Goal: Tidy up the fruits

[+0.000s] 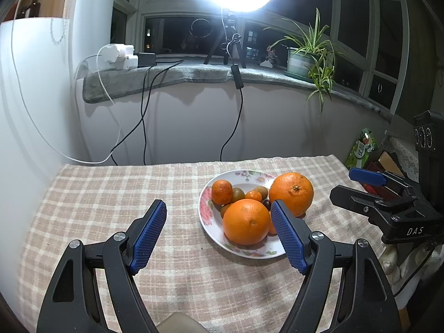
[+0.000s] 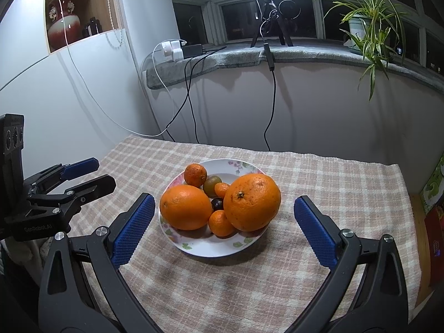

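A white floral plate (image 2: 211, 247) sits on the checked tablecloth and holds two large oranges (image 2: 186, 206) (image 2: 252, 202), small mandarins (image 2: 195, 174), a greenish tomato (image 2: 212, 185) and a dark cherry tomato (image 2: 217, 204). The plate also shows in the left wrist view (image 1: 206, 213) with an orange (image 1: 246, 221) in front. My left gripper (image 1: 219, 234) is open and empty, low over the cloth left of the plate; its right finger overlaps the plate's edge. My right gripper (image 2: 223, 230) is open and empty, its fingers apart on either side of the plate's near half.
The checked tablecloth (image 2: 249, 291) covers a small table against a white wall. Cables (image 2: 191, 94) hang from the windowsill behind. A ring light tripod (image 2: 270, 19) and a potted plant (image 2: 366, 25) stand on the sill. Boxes and packets (image 1: 363, 149) lie off the table's right edge.
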